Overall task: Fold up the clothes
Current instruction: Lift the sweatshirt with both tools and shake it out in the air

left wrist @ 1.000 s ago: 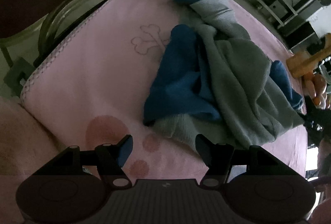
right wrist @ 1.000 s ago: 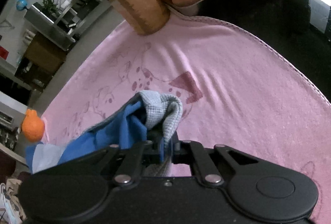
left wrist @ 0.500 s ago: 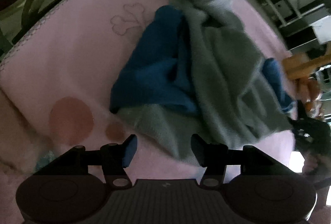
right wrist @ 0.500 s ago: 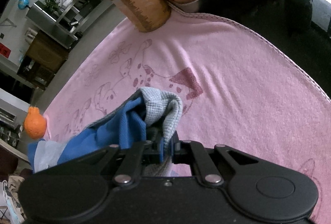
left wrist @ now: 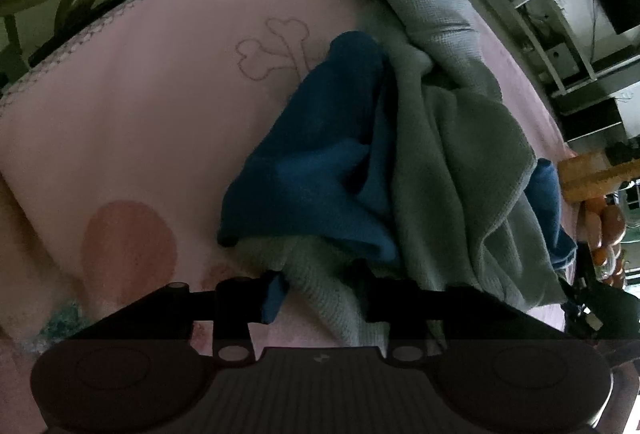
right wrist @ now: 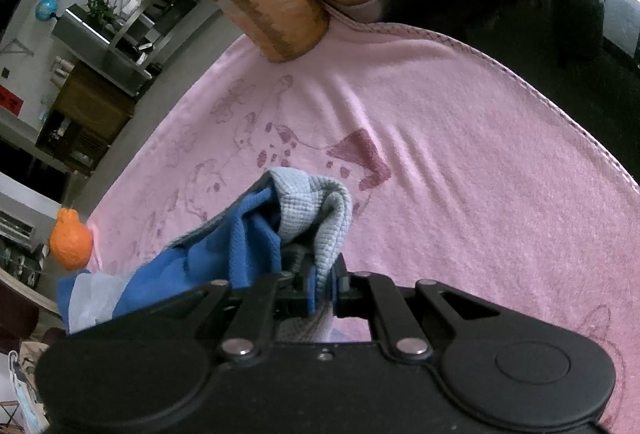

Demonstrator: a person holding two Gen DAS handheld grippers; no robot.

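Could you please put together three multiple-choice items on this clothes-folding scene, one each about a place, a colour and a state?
1. Where does the orange fruit sit?
A. at the pink towel's edge
B. on the garment
C. between the right claw's tips

2. Which colours does the garment show?
A. red and white
B. blue and grey
C. green and black

3. What state is the right claw in?
A. wide open over bare towel
B. shut on the garment
C. shut on the fruit

Key: 1 A, the fruit sits by the towel's far border. 2 B, blue and grey folds show in both views. 3 B, grey-blue cloth is pinched between its tips.
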